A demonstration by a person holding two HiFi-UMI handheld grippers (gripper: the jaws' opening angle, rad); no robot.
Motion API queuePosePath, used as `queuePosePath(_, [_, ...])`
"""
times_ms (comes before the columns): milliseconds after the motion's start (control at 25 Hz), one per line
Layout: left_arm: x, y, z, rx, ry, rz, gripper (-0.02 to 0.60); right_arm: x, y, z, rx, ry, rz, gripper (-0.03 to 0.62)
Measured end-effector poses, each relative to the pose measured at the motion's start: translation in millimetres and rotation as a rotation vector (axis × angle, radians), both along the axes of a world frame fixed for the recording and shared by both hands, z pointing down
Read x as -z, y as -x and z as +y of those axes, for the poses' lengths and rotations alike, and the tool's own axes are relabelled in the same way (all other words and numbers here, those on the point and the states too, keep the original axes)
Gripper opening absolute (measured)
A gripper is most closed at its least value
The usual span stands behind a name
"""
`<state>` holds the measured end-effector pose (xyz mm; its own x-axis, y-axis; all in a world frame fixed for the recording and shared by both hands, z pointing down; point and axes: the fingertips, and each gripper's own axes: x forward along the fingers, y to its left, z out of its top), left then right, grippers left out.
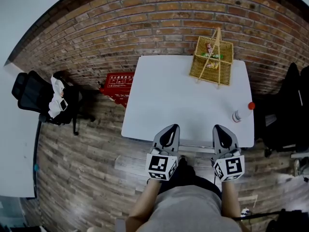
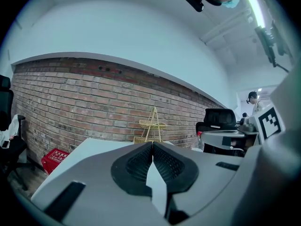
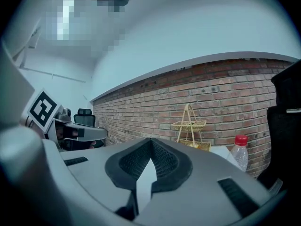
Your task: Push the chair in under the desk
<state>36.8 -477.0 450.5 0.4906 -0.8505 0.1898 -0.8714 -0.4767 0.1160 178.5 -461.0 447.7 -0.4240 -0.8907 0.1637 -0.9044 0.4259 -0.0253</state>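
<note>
Though the chair's heading is unclear, left hand-held gripper (image 1: 170, 129) and right hand-held gripper (image 1: 221, 129) are closed — empty.

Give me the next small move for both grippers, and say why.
Probably a short, even push forward with both. The left gripper and right gripper are shut, empty, side by side at the near edge of the white desk, and a pale wooden piece, likely the chair, sticks out below it.
</note>
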Motion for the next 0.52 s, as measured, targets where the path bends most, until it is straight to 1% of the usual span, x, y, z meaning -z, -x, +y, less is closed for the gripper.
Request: queuePosePath(520, [-8, 2, -6, -0.005, 0.026, -0.018, 0.015, -3, 12, -4, 0.022, 0.012, -0.012, 0.015])
